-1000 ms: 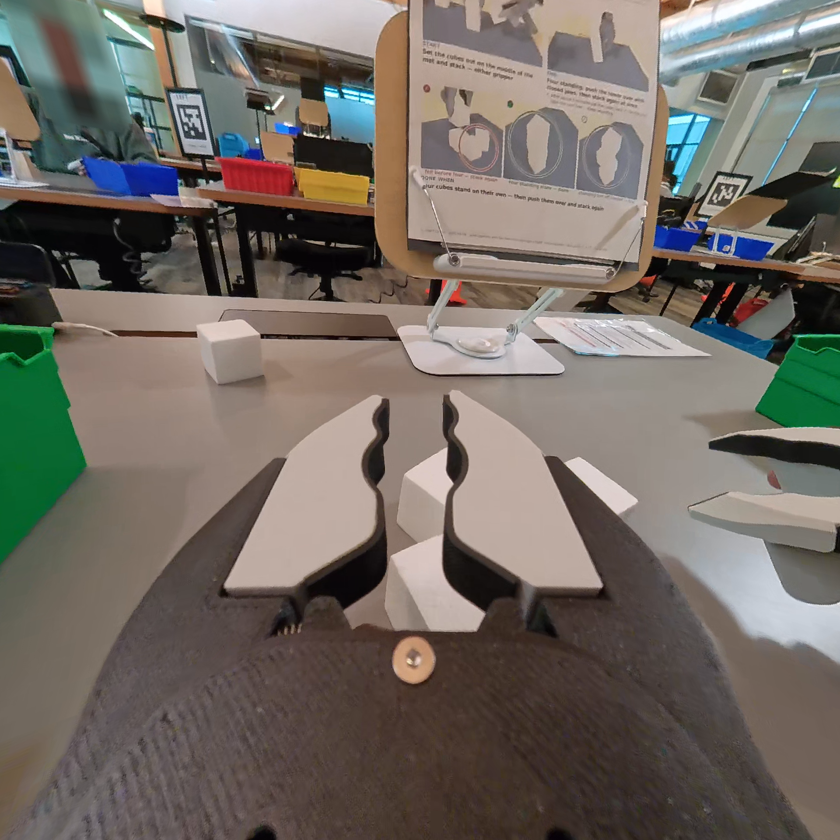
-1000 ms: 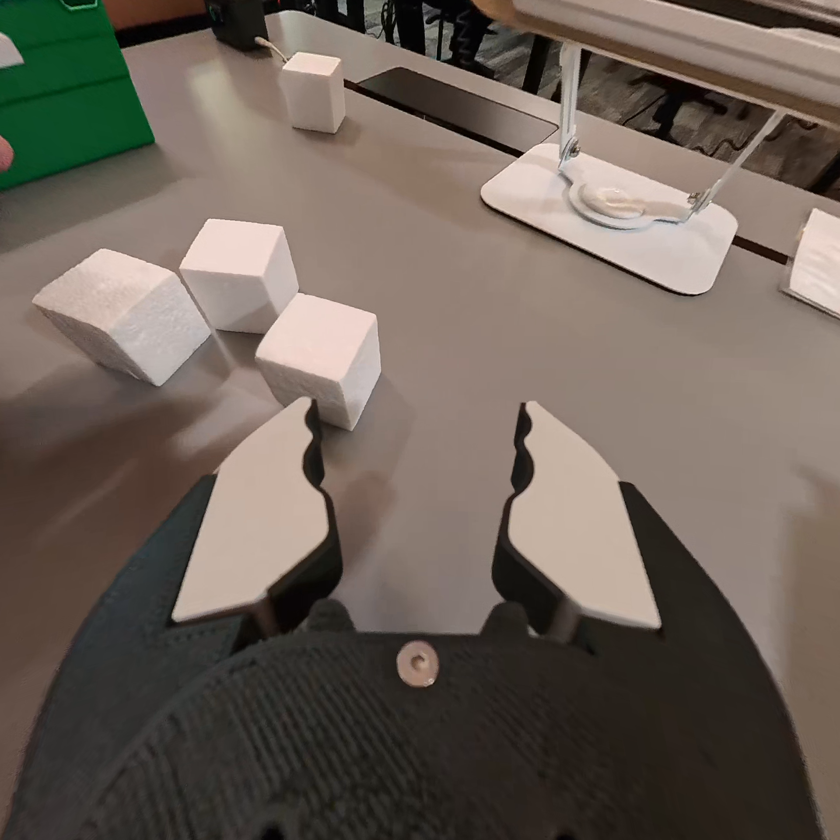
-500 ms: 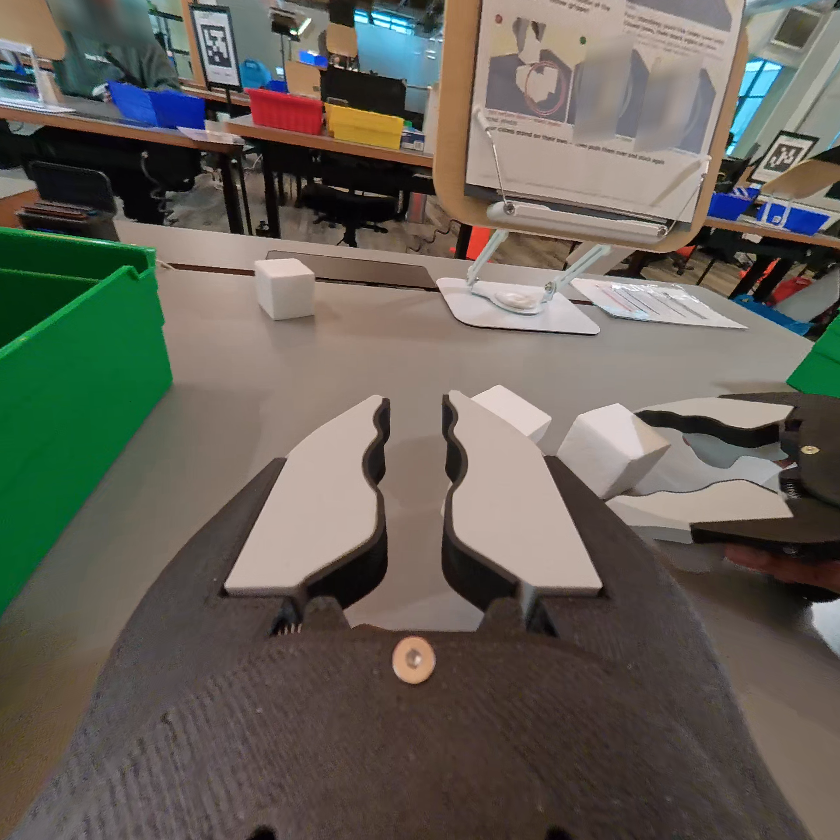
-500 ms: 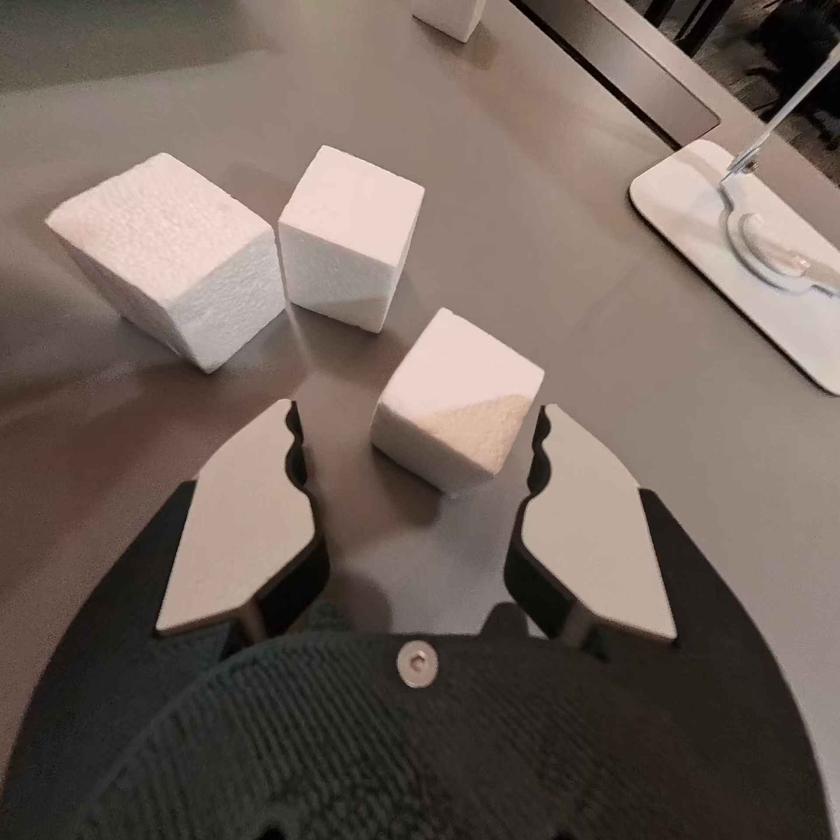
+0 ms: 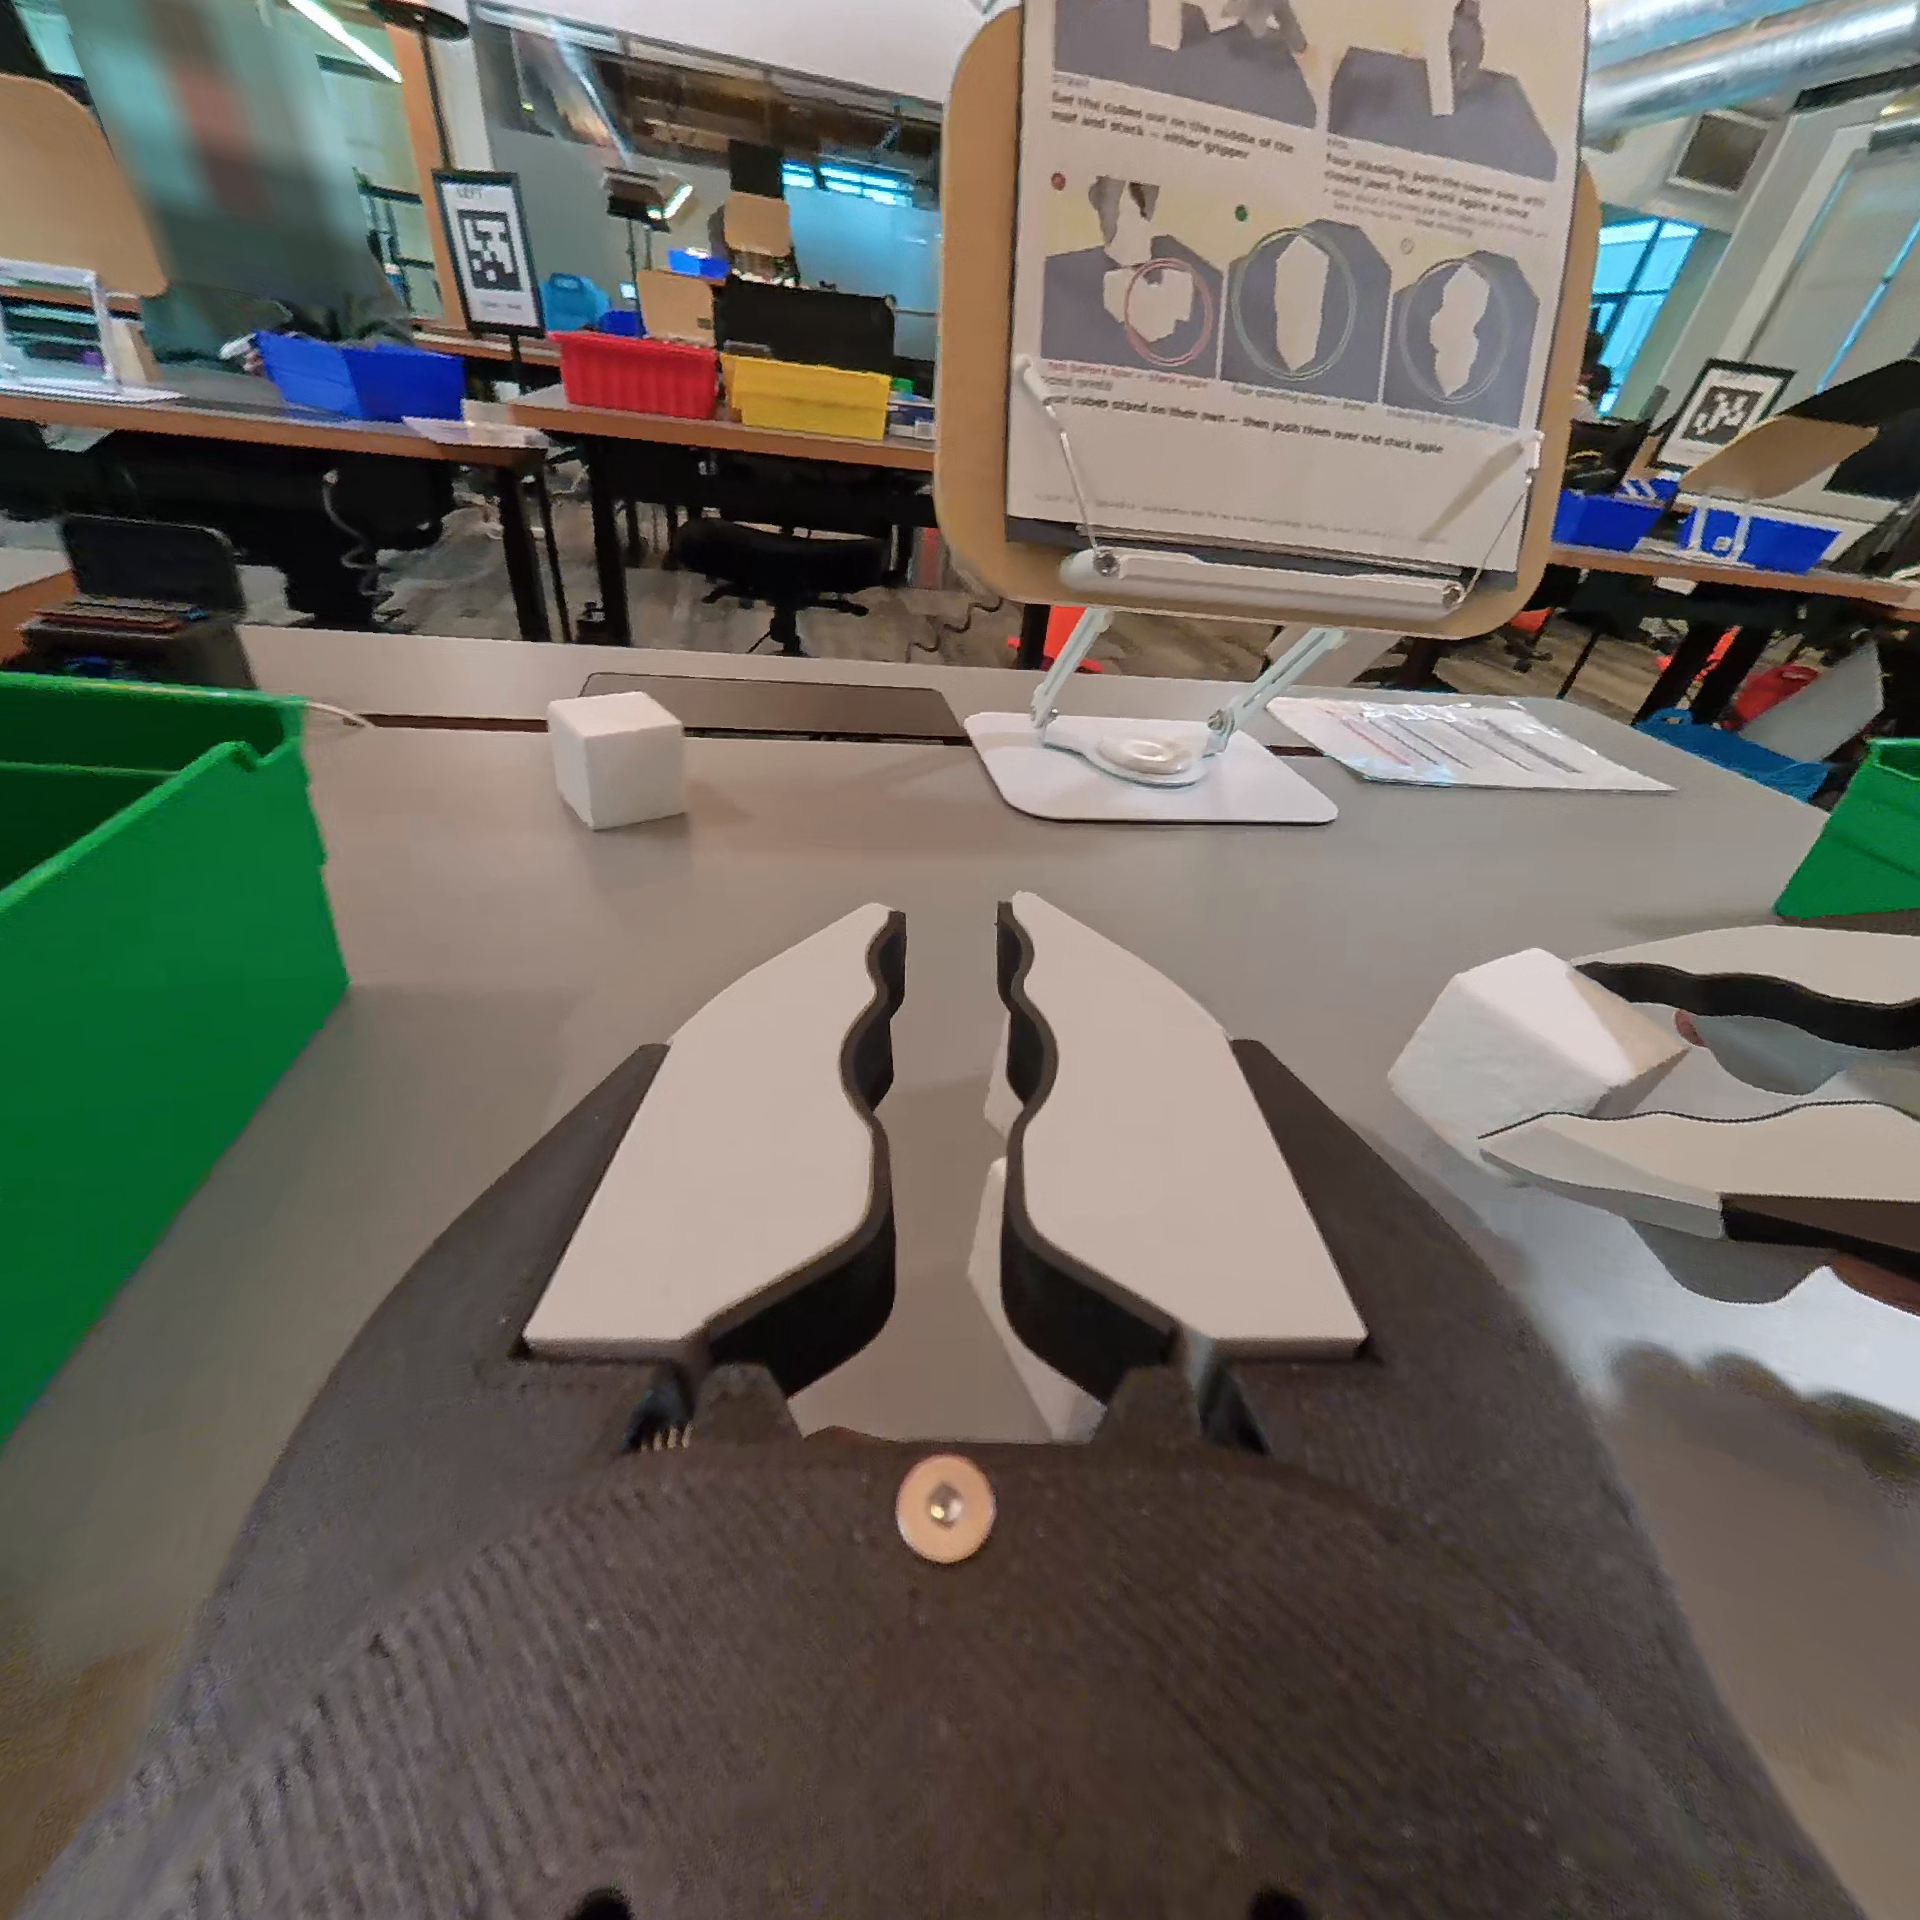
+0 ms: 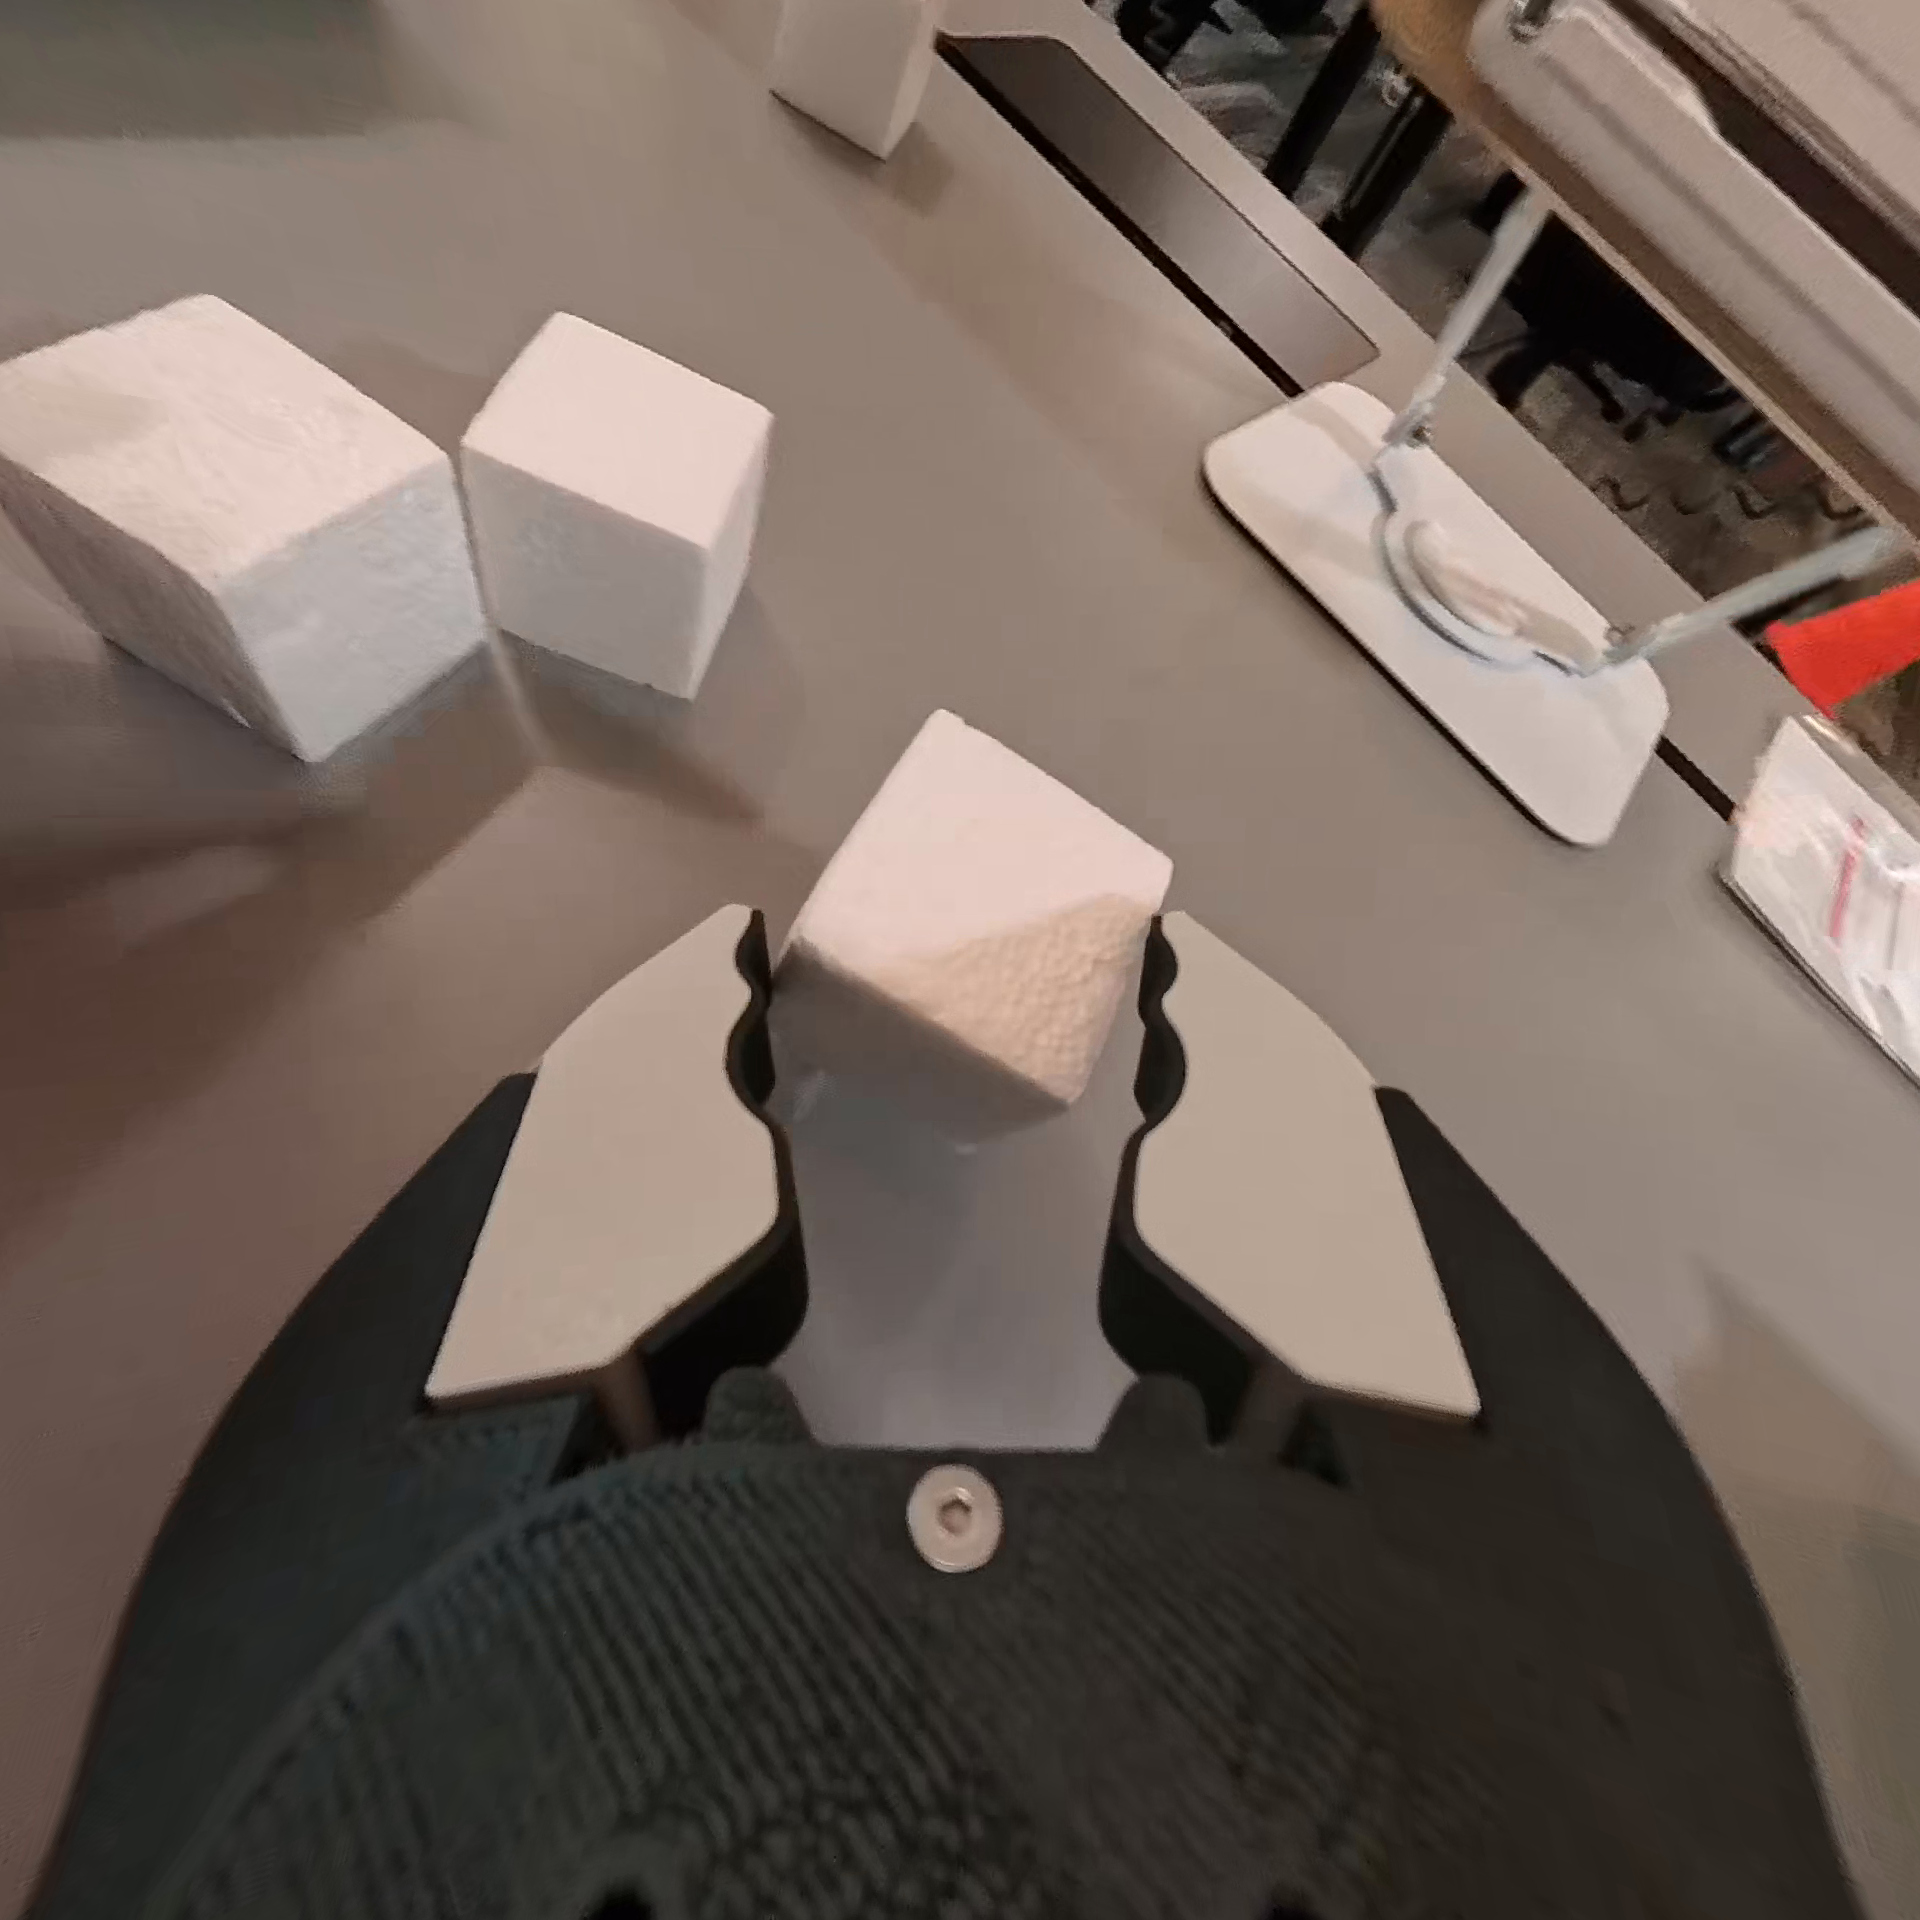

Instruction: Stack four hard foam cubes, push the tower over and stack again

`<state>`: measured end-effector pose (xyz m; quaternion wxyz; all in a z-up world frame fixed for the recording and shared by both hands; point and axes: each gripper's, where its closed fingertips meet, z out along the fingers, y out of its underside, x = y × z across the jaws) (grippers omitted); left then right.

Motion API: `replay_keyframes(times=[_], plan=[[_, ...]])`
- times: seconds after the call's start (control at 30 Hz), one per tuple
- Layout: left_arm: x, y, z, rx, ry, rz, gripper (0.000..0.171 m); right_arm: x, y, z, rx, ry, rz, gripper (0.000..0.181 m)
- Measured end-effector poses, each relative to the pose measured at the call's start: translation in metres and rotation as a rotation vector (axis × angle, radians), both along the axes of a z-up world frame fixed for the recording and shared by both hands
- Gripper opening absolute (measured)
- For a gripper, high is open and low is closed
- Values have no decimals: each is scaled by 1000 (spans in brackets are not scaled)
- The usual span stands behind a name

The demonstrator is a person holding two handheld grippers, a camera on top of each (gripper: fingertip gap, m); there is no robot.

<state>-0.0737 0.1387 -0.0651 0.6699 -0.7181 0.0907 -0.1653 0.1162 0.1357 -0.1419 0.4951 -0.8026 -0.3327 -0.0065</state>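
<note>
My right gripper [image 6: 954, 925] is shut on a white foam cube [image 6: 966, 987], which sits tilted between its fingertips a little above the grey table [image 6: 1039, 416]. The same gripper [image 5: 1590, 1049] and cube [image 5: 1527, 1049] show at the right of the left wrist view. Two more foam cubes [image 6: 239, 520] [image 6: 613, 499] lie side by side to its left. My left gripper [image 5: 948, 925] is nearly shut with nothing between its fingers. A foam cube [image 5: 992, 1247] shows partly beneath its right finger. A further cube [image 5: 616, 758] stands far back on the left.
A green bin [image 5: 156, 987] stands close on the left and another green bin [image 5: 1860, 842] at the right edge. A document stand's white base [image 5: 1143, 769] and a plastic sleeve of paper [image 5: 1455, 743] lie at the back. Tables with coloured bins stand beyond. One gripper's finger ends stand about 20 centimeters off the other's.
My right gripper has moved onto the nearest foam cube, closed on it and raised it, tilted. My left gripper has stayed nearly shut while its view shifted.
</note>
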Motion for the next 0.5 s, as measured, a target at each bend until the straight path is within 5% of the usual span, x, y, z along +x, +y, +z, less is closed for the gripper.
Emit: replay_keyframes(times=[0.2,0.5], plan=[[30,15,2,7,-7,-69,17,42,-9,1,-34,57,-79,69],[35,16,-4,-20,-9,-102,18,32,-14,-10,-104,118,66,69]])
